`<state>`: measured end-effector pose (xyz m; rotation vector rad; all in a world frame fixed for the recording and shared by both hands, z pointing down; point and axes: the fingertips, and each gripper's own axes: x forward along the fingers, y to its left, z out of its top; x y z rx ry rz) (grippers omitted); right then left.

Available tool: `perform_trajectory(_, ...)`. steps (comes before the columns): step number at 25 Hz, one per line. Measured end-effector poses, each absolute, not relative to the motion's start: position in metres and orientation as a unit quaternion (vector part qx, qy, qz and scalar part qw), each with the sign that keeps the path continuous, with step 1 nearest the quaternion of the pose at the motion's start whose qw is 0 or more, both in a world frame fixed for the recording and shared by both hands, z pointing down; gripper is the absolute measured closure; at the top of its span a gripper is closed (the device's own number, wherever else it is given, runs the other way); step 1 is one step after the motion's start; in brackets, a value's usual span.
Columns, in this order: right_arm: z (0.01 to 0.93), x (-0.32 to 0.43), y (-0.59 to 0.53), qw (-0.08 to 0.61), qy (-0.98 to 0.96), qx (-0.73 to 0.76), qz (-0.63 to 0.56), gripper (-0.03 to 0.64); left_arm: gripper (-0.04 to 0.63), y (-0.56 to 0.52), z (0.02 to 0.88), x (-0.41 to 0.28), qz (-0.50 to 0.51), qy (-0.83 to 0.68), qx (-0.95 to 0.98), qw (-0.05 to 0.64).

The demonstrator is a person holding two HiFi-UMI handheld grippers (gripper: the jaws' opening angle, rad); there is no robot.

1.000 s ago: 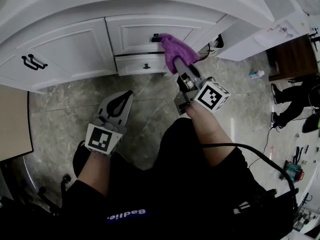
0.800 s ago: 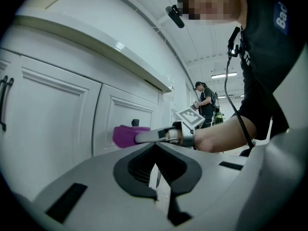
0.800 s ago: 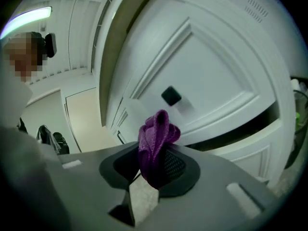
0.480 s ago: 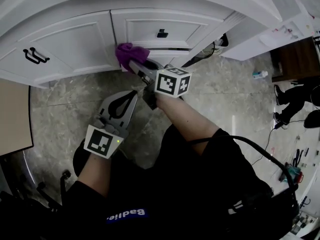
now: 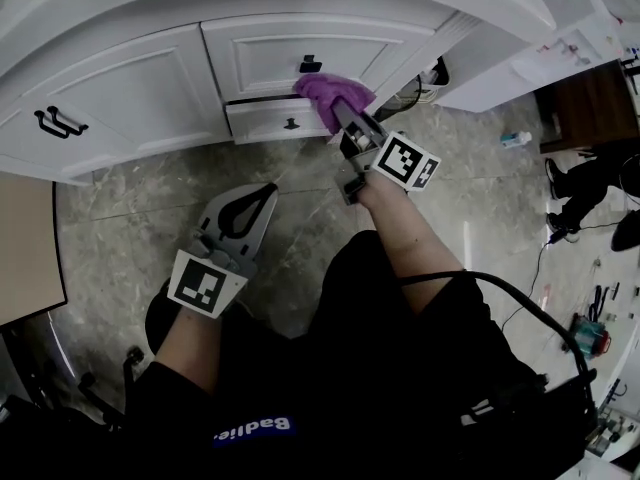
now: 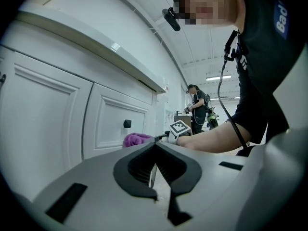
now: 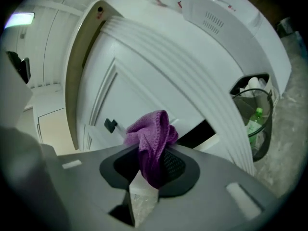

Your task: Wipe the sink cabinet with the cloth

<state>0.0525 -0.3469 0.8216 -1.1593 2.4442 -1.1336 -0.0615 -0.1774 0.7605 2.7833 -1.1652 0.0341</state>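
A purple cloth [image 5: 333, 93] is bunched in my right gripper [image 5: 347, 120], whose jaws are shut on it. The cloth [image 7: 150, 138] presses against the white sink cabinet [image 5: 130, 88] at the right part of the upper drawer front, just right of a black knob [image 5: 309, 64]. A lower drawer with its own knob [image 5: 290, 123] sits below and stands slightly out. My left gripper [image 5: 240, 214] hangs over the floor, away from the cabinet, jaws shut on nothing. The cloth [image 6: 137, 139] and knob [image 6: 127, 123] show small in the left gripper view.
A cabinet door at left carries two black handles [image 5: 52, 121]. A wire bin with bottles [image 7: 253, 114] stands right of the cabinet. Marble floor [image 5: 120, 218] lies below. A spray bottle [image 5: 513, 139] lies on the floor at right, and another person [image 5: 590, 193] sits further right.
My right gripper swept the cloth along the cabinet: from the right by the knob, left to the door edge, then back right to the drawer front. The left gripper stayed put.
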Motion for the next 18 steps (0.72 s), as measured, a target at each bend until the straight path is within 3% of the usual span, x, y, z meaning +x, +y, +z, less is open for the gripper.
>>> perform_trajectory(10,0.824,0.160,-0.356,0.144,0.783,-0.479,-0.368,0.531,0.591,-0.181,0.769,-0.049,0.017,-0.371,0.926,0.066)
perform_trajectory(18,0.796,0.109,-0.306,0.135,0.843,-0.391,-0.344,0.531,0.591,-0.181,0.769,-0.045,0.016,-0.363,0.929,0.066)
